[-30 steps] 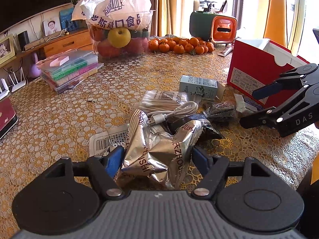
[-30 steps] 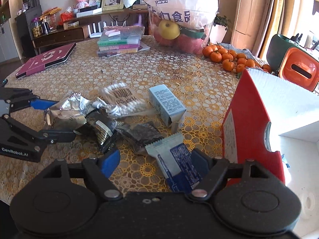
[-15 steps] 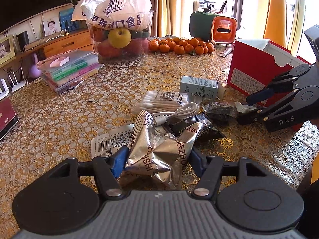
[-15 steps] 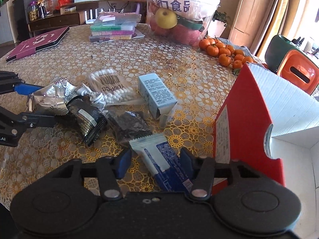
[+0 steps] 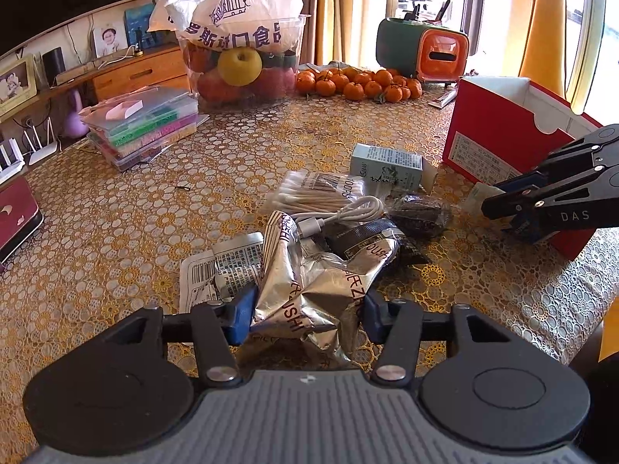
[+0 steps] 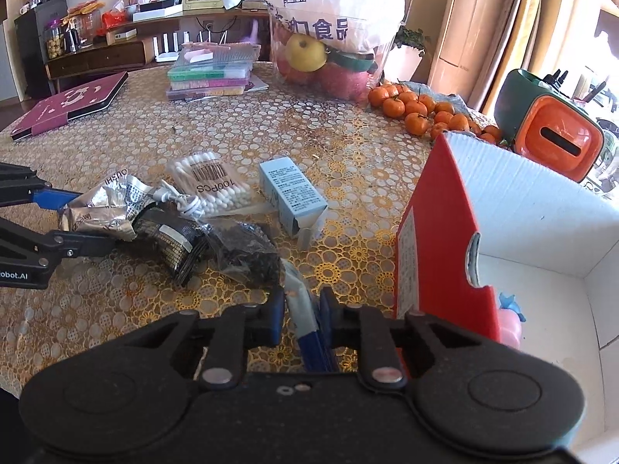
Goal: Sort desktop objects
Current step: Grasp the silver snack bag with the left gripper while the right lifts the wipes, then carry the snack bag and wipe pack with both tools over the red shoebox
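Observation:
A crumpled silver foil bag (image 5: 309, 294) sits between the blue pads of my left gripper (image 5: 307, 309), which is shut on it near the table's front. The right wrist view shows that bag (image 6: 104, 208) in the left gripper (image 6: 89, 218) at the far left. My right gripper (image 6: 301, 311) is shut on a blue-and-white packet (image 6: 303, 305), held edge-on beside the open red box (image 6: 437, 232). From the left wrist, the right gripper (image 5: 497, 199) is in front of the red box (image 5: 499, 135). Cotton swabs (image 5: 321, 197), a white cable (image 5: 340, 216), a black packet (image 5: 363, 239), a dark clear bag (image 5: 419, 214) and a pale blue carton (image 5: 387, 166) lie between.
A printed leaflet (image 5: 209, 274) lies under the foil bag. At the back stand a fruit tub under a white bag (image 5: 240, 38), mandarins (image 5: 356, 83), stacked plastic cases (image 5: 143, 123) and a green-orange container (image 5: 425, 50). A maroon book (image 6: 69, 104) lies far left.
Both grippers have closed. The right fingers narrowed onto the blue-and-white packet, which now stands edge-on. The left pads drew in against the foil bag.

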The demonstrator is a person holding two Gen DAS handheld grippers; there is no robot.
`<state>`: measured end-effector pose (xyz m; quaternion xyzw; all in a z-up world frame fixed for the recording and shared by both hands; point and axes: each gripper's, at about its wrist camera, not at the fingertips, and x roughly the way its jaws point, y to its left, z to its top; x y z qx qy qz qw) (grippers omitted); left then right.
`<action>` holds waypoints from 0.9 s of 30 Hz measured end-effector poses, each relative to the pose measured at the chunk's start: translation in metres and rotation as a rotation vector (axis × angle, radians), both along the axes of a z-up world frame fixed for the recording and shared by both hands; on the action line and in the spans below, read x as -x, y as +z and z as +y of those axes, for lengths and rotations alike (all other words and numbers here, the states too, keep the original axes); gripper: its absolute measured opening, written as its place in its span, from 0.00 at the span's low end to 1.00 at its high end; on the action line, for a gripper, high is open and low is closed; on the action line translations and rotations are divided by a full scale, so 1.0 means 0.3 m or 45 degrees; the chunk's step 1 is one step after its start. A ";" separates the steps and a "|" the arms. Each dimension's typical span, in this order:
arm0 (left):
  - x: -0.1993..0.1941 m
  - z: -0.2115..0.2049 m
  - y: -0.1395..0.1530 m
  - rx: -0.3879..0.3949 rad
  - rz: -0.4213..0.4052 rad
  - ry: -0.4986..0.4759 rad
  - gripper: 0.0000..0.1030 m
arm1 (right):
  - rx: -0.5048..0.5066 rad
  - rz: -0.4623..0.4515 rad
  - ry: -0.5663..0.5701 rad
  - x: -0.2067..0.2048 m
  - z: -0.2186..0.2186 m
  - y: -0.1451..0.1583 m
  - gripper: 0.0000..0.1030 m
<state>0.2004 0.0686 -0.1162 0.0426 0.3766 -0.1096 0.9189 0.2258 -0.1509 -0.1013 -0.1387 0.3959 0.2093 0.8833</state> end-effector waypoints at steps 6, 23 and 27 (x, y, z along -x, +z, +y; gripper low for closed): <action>0.028 -0.005 0.030 0.001 -0.002 0.017 0.51 | -0.046 -0.011 -0.009 0.026 -0.017 0.034 0.11; 0.133 -0.081 0.195 0.031 -0.037 -0.031 0.51 | -0.208 -0.052 -0.010 0.129 -0.089 0.204 0.11; 0.161 -0.121 0.244 0.049 -0.048 -0.059 0.51 | -0.239 -0.062 -0.008 0.170 -0.114 0.247 0.11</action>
